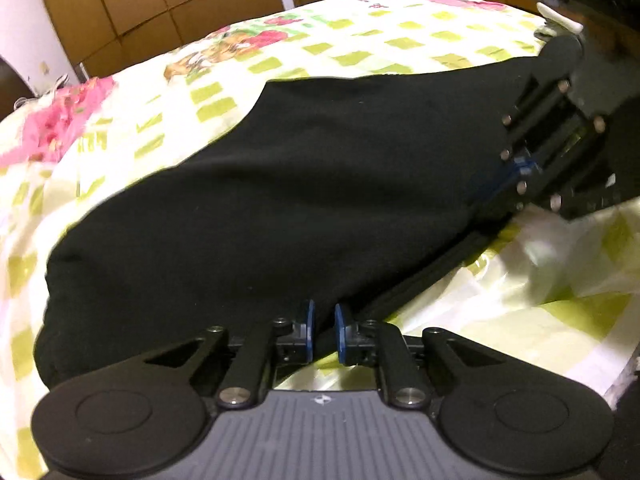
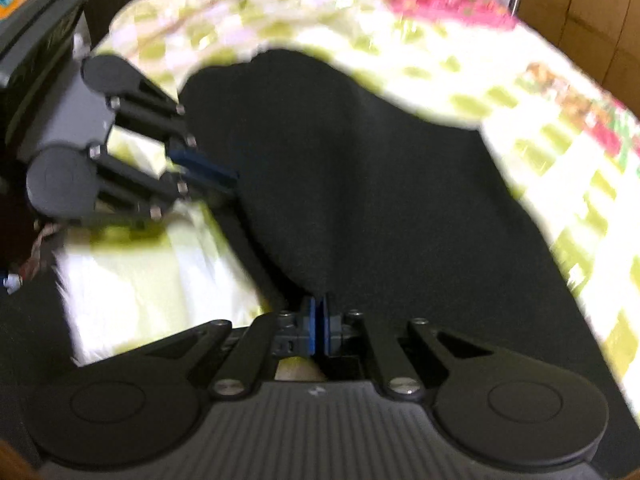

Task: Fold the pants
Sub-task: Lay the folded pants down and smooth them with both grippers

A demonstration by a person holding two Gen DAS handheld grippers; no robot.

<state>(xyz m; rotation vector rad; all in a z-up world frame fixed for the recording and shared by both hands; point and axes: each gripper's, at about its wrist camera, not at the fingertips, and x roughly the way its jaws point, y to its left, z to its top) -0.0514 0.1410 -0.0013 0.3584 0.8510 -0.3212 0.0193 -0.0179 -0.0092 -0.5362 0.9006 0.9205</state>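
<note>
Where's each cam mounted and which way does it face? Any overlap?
Left wrist: on the left gripper, looking down along its fingers at black pants on the bed; right gripper at right.
Right wrist: on the right gripper, looking down at the pants; left gripper at left.
Shared: pants, bed, each other's gripper.

Pants (image 1: 280,184) lie spread on the bed (image 1: 360,36), left tool (image 1: 322,326) and right tool (image 2: 319,322) at its near edge, wardrobe (image 1: 160,4) behind bed.

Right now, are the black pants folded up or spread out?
Mostly spread out. The black pants lie wide over the bedsheet, one edge pinched in each hand-held gripper. Any layers underneath: cannot tell.
</note>
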